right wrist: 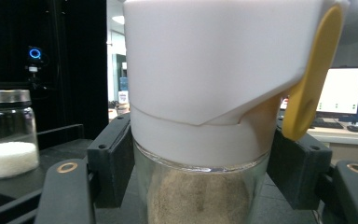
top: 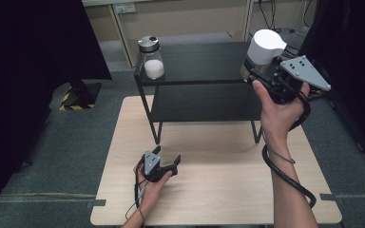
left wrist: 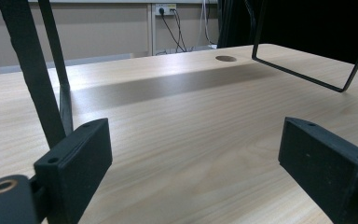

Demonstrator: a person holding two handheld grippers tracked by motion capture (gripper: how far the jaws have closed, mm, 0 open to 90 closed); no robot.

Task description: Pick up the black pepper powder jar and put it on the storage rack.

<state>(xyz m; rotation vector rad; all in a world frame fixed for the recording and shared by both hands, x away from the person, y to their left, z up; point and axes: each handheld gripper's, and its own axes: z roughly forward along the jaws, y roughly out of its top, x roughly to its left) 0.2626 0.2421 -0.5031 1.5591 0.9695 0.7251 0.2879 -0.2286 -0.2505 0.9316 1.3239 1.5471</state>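
Right claw (top: 261, 76) clamps a white-lidded spice jar (top: 262, 50) by the black shelf rack (top: 204, 61).
Jar base hidden; left claw (top: 167, 159) gapes empty over the pale wooden desk (top: 218, 190).

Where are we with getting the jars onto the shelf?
Looks done: the metal-lidded jar of white grains stands on the top shelf of the black rack. In hand: the right tool is clamped on the white-lidded jar of brownish powder, held at the shelf's right end, not visibly set down. Left: probably place and release it. The left tool is open, low over the table.
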